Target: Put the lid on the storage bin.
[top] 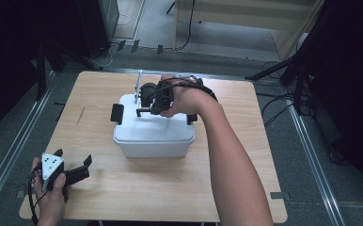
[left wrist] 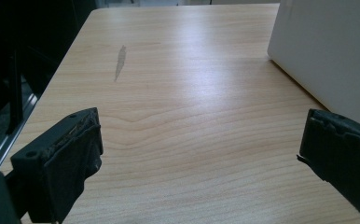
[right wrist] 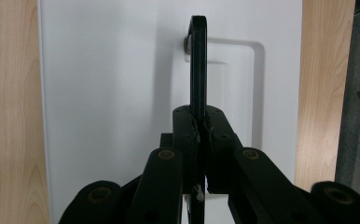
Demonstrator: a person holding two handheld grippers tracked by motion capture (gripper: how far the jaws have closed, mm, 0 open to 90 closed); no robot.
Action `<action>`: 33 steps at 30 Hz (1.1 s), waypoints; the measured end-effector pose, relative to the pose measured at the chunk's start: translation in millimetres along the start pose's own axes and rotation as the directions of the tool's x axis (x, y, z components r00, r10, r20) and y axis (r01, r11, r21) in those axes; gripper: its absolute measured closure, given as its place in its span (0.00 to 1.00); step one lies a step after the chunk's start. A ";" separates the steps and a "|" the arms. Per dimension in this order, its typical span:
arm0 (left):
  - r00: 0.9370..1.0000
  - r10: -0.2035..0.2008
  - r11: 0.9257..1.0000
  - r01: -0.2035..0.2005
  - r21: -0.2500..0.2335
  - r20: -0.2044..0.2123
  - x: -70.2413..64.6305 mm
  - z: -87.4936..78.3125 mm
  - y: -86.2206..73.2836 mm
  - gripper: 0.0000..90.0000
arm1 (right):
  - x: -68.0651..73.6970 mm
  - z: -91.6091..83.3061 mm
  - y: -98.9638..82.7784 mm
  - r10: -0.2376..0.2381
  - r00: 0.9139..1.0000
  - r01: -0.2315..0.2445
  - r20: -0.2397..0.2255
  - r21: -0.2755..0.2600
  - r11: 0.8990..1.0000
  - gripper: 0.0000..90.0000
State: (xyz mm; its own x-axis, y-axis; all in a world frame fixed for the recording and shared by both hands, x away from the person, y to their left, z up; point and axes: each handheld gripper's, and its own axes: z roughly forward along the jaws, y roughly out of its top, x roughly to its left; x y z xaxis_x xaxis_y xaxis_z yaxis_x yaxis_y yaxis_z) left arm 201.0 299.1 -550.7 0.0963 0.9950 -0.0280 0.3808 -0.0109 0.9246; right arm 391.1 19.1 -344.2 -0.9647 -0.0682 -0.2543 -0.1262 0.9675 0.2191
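At mid-table, the right gripper [top: 144, 109] clamps the thin black carry handle [right wrist: 197, 70] of a white lidded storage box [top: 153, 134], its jaws shut tight on the raised bar as seen in the right gripper view. The handle stands upright on edge directly ahead of the jaws, its long axis running across the lid from left to right between the black side latches [top: 117, 113]; any lift looks set to go straight up from here. The left gripper [top: 71, 165] rests at the near left corner of the wooden table [top: 123, 188], jaws spread wide and empty, well apart from the box, which lies to its far right. No brand, label or writing can be read on box or table.
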 end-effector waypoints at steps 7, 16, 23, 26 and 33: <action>1.000 -0.002 1.000 0.002 -0.003 0.001 -0.3 0.4 0.1 0.00 | 3.5 -2.1 -4.5 0.009 0.999 -0.008 0.044 -0.033 0.999 0.54; 1.000 0.001 1.000 -0.001 -0.001 0.002 -0.3 0.4 0.2 0.00 | 3.2 -9.7 -21.1 0.078 0.997 -0.078 -0.008 -0.009 0.997 0.00; 1.000 0.007 1.000 -0.007 0.001 -0.002 -0.9 0.4 0.2 0.00 | 4.7 -13.1 -37.3 0.101 0.995 -0.101 -0.005 -0.018 0.995 0.00; 1.000 0.006 1.000 -0.006 0.002 -0.001 -0.8 0.5 0.3 0.00 | 5.3 -13.5 -44.8 0.112 0.994 -0.112 -0.002 -0.015 0.994 0.00; 1.000 0.004 1.000 -0.004 0.004 -0.002 -0.7 0.4 0.4 0.00 | 6.3 -15.7 -65.7 0.147 0.989 -0.147 0.012 -0.008 0.989 0.00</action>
State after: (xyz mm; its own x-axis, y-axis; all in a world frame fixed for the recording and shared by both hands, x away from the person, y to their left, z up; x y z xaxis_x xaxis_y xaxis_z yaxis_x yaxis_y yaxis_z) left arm 201.4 298.4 -550.4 0.0958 0.9951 -0.0234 0.3842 -0.0153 0.9231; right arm 389.7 -48.8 -345.4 -0.9700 0.0774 -0.2305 0.0147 0.9650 0.2618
